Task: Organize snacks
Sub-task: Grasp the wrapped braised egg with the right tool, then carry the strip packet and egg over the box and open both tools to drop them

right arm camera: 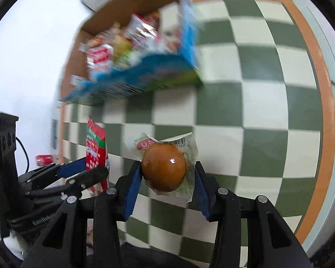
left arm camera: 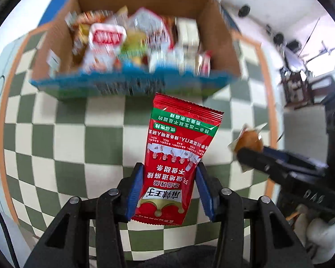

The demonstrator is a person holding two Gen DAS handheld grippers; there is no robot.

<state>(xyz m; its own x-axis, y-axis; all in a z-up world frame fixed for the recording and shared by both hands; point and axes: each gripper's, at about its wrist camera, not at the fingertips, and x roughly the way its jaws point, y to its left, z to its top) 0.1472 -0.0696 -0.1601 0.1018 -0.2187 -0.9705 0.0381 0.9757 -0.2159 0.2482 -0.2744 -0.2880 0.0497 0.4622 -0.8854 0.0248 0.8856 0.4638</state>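
Green-and-cream checkered tablecloth [left arm camera: 62, 138] with an orange border covers the work surface; white wall behind, cluttered room to the right in the left wrist view. Cardboard box [left arm camera: 221, 35] with blue printed sides stands on the cloth at the far side, filled with mixed snack packets [left arm camera: 107, 38]; contents blurred, individual items not identifiable.

Left gripper [left arm camera: 170, 192]: blue-padded fingers partly closed, clamped on the lower part of a red spicy-strip packet [left arm camera: 181, 147] with a green band and Chinese print; packet held upright above the cloth, its upper end pointing toward the box; near the box front, not touching it.

Right gripper [right arm camera: 166, 176]: fingers partly closed, gripping a vacuum-packed brown braised egg [right arm camera: 164, 167] in clear wrap with a barcode label; held above the cloth, short of the box [right arm camera: 131, 82].

Both grippers sit side by side, apart; in the left wrist view the egg [left arm camera: 249, 141] appears to the right of the packet.
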